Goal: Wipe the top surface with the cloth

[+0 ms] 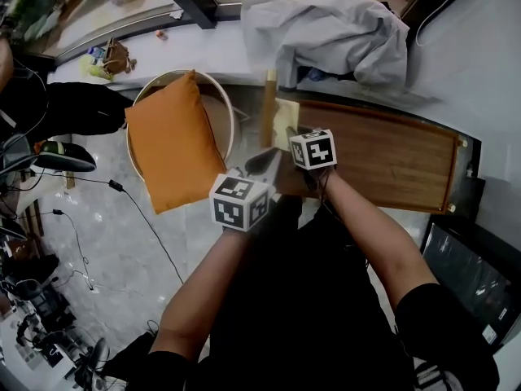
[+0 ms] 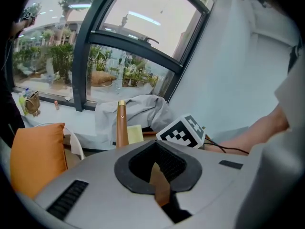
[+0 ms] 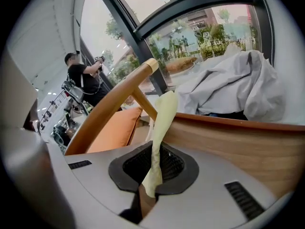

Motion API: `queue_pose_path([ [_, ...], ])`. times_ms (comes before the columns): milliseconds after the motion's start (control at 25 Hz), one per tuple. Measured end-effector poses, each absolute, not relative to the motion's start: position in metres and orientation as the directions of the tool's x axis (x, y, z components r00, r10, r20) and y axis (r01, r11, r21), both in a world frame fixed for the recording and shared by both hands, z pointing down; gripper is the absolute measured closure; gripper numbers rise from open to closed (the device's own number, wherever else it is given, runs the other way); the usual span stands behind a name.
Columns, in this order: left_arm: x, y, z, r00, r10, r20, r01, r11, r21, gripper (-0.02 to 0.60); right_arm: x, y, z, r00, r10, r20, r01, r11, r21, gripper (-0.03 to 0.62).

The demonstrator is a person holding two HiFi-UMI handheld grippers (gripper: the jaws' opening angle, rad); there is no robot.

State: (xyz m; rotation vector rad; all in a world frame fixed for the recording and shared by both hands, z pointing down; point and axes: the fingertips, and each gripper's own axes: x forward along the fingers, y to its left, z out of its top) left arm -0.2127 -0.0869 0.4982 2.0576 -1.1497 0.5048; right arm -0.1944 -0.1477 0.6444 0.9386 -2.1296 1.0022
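Note:
The brown wooden top (image 1: 383, 161) lies ahead of me, right of centre in the head view. A pale yellow cloth (image 1: 285, 123) rests on its near left end. My right gripper (image 1: 293, 134) is shut on that cloth. In the right gripper view the cloth (image 3: 162, 128) runs up in a strip from between the jaws, over the wooden top (image 3: 238, 147). My left gripper (image 1: 260, 163) hovers just left of the right one, shut and holding nothing. In the left gripper view (image 2: 159, 178) only a sliver of wood shows past the jaws, with the cloth (image 2: 135, 133) farther ahead.
An orange cushion (image 1: 175, 137) sits in a round chair left of the wooden top. An upright wooden post (image 1: 269, 108) stands at the top's left end. A crumpled grey garment (image 1: 334, 31) lies on the window ledge behind. Cables trail over the floor at left.

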Motion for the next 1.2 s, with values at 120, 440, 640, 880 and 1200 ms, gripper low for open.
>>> queue_pose_path([
  [120,-0.207,-0.087,0.502,0.534,-0.557,0.636,-0.845,-0.362,0.393,0.572,-0.19,-0.146,0.658,-0.55,-0.331,0.767,-0.807,0.446,-0.387,0.562],
  [440,-0.181,-0.088,0.51,0.556,-0.532,0.639,-0.831,-0.377,0.409,0.572,-0.143,-0.148,0.664,-0.476,-0.344,0.81,-0.848,0.424,-0.318,0.562],
  [640,-0.156,-0.087,0.512,0.57,-0.509,0.645,-0.82,-0.397,0.412,0.572,-0.099,-0.147,0.667,-0.437,-0.347,0.83,-0.868,0.403,-0.289,0.562],
  [880,-0.122,-0.088,0.521,0.581,-0.478,0.658,-0.81,-0.42,0.41,0.572,-0.04,-0.143,0.67,-0.395,-0.361,0.845,-0.897,0.351,-0.27,0.562],
  [1200,-0.081,-0.09,0.533,0.588,-0.45,0.672,-0.803,-0.424,0.419,0.572,0.036,-0.141,0.673,-0.349,-0.384,0.855,-0.926,0.279,-0.253,0.562],
])
